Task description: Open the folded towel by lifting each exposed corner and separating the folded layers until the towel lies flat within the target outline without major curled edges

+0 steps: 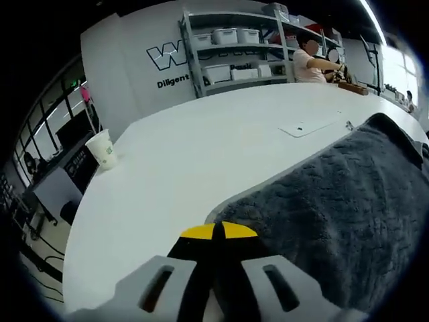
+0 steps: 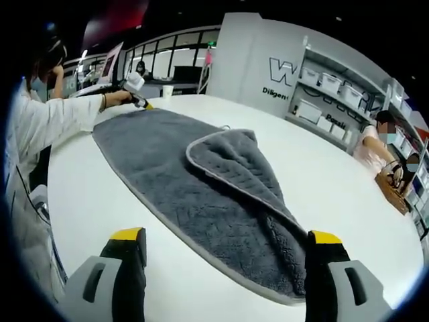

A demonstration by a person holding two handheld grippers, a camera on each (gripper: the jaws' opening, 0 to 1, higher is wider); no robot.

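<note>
Yellow-tipped jaws of the right gripper [image 2: 224, 258] are seen wide apart in the right gripper view, poised above the near end of the grey towel [image 2: 201, 194] and clamped on nothing. At the far left of that view, the left gripper [image 2: 137, 90] is held by a person's hand [image 2: 119, 98] at the towel's far corner. In the left gripper view, the left gripper's [image 1: 215, 235] jaws are seen pressed together at the towel's [image 1: 335, 201] edge; whether cloth is pinched between them cannot be told. The towel is spread along the white table [image 2: 322, 168], but one layer remains folded over the middle, its pale hem curving across the upper surface. No target outline is discernible on the table. It is judged that the folded flap could be dragged rather than lifted if the right jaws are closed on both layers at once, and that the far corner could slip or curl if it is released too soon. A paper cup [image 1: 102, 148] is noted near the table's left edge, well apart from the towel. On the wall, large outlined lettering beginning with "W" [image 1: 164, 55] is partly hidden by shelving [image 1: 234, 50] carrying bins; beneath it, "Diligent" is read, the remainder being concealed. A seated person [image 1: 310, 62] is noted beyond the table.
</note>
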